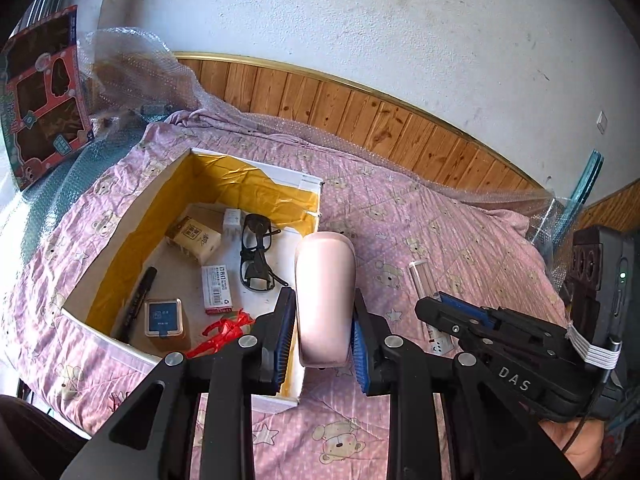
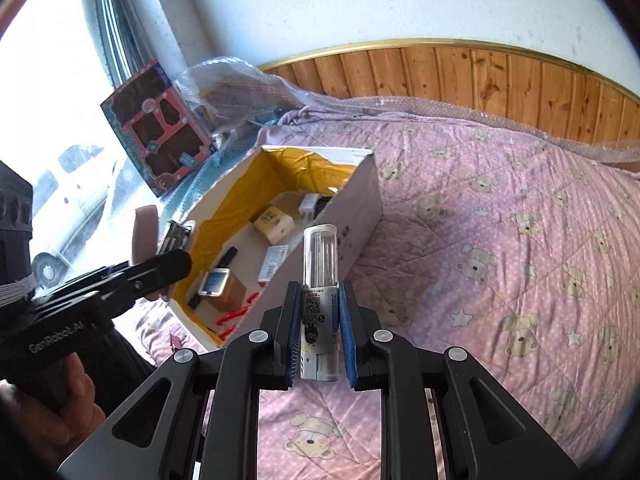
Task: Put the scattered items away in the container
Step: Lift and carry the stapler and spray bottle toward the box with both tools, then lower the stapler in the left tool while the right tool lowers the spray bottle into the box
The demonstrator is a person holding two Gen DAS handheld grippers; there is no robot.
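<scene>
Left gripper [image 1: 324,320] pinching pink case [image 1: 325,292] over box [image 1: 132,216] near-right corner; right gripper [image 2: 319,322] clamped on clear tube [image 2: 320,280], just right of box.

A white wall [image 1: 360,20], scuffed and stained, stood above wood panelling [image 1: 360,116] capped with a gold trim. A pink quilt [image 2: 500,240] printed with bears covered the bed. Daylight glared through a window [image 2: 40,100] on the left.
</scene>
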